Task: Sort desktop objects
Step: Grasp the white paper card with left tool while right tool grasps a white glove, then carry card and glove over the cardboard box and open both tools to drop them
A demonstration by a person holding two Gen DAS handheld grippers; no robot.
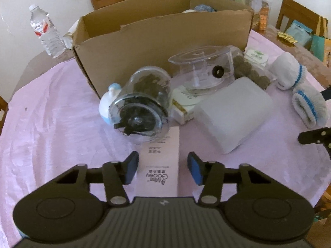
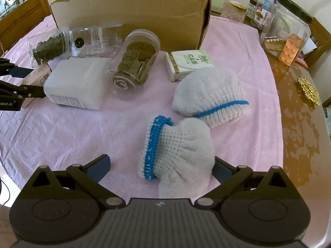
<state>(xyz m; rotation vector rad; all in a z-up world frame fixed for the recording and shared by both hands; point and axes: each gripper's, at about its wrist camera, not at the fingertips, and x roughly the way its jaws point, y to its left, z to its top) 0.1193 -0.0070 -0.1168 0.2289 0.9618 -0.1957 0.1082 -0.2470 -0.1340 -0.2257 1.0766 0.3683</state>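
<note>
pink box [image 1: 161, 171]: near end behind tool body | cardboard box [image 2: 132, 14]: top cut off

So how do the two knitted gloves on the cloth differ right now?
The near glove lies between the open fingers of the right gripper; the far glove lies clear of it, beside the tissue pack. The near glove's blue cuff faces left and stands up; the far glove's cuff faces the camera and shows only a thin blue line. Both are bunched-up white knit with blue trim, resting on the pink cloth.
</note>
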